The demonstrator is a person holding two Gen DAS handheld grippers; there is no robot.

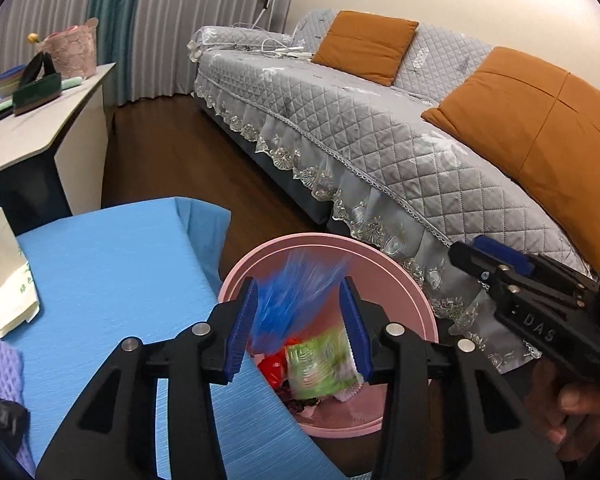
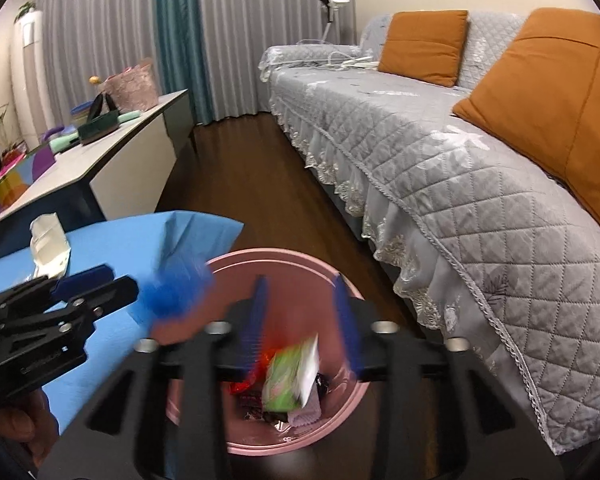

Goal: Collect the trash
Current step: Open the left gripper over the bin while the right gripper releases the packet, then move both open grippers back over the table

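Note:
A pink trash bin (image 1: 412,276) stands on the floor by the blue-covered table (image 1: 100,264); it also shows in the right wrist view (image 2: 228,268). It holds a green wrapper (image 1: 324,364), a red wrapper (image 1: 274,368) and other scraps. A blurred blue wrapper (image 1: 296,300) is in the air between the fingers of my open left gripper (image 1: 302,328), over the bin. In the right wrist view the blue wrapper (image 2: 176,292) is just off the left gripper's tip. My right gripper (image 2: 302,320) is open and empty over the bin, with the green wrapper (image 2: 288,376) below.
A white paper bag (image 1: 4,280) and purple netting (image 1: 0,364) lie on the blue table. A grey quilted sofa (image 1: 380,128) with orange cushions runs along the right. A white side table (image 2: 100,156) with clutter stands at the left. Dark wood floor lies between.

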